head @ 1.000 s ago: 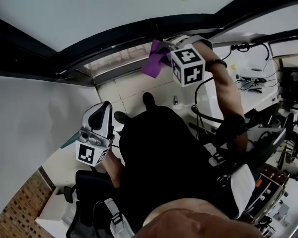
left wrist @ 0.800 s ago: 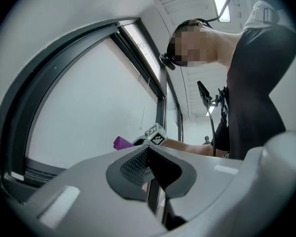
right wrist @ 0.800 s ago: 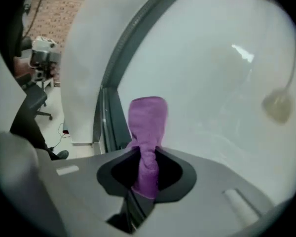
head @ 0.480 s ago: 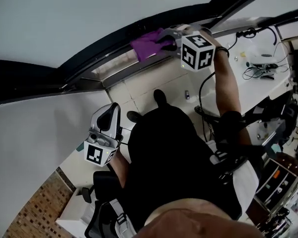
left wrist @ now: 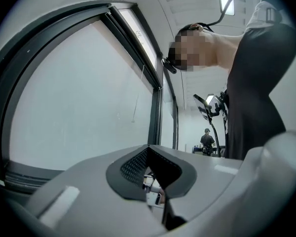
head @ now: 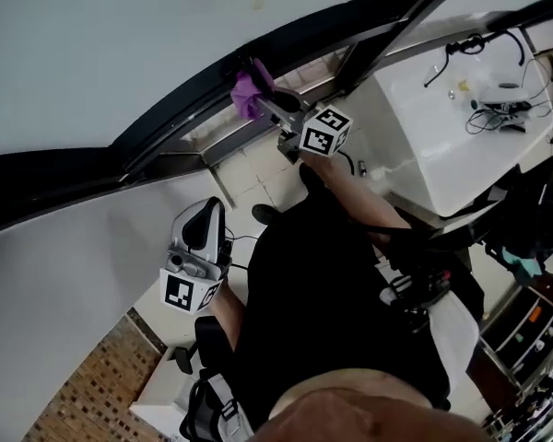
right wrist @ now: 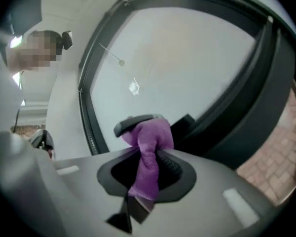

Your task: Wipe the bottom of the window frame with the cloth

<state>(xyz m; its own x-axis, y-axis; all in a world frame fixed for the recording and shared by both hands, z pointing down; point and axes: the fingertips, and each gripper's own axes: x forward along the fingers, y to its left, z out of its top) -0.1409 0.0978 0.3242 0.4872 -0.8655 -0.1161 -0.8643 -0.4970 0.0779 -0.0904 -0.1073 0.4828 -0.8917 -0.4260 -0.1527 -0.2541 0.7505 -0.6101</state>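
Note:
A purple cloth (head: pixel 250 92) is bunched against the dark window frame (head: pixel 180 113) at the upper middle of the head view. My right gripper (head: pixel 269 105) is shut on it, arm stretched out, marker cube (head: pixel 324 132) behind the jaws. In the right gripper view the cloth (right wrist: pixel 150 149) hangs between the jaws of the right gripper (right wrist: pixel 143 127), with the frame's black rail (right wrist: pixel 237 107) just beyond. My left gripper (head: pixel 205 212) hangs low beside the person's body, away from the window. The left gripper (left wrist: pixel 149 151) has its pads together and holds nothing.
A white counter (head: pixel 442 127) with cables stands right of the window. Dark equipment (head: pixel 535 238) crowds the right edge. Brick paving (head: pixel 92 385) shows at lower left. A blind cord (right wrist: pixel 119 60) hangs before the glass. A distant person (left wrist: pixel 206 141) stands far down the room.
My right gripper has slid the cloth leftward along the window frame, and its arm now reaches further out. The left gripper has stayed low at the side.

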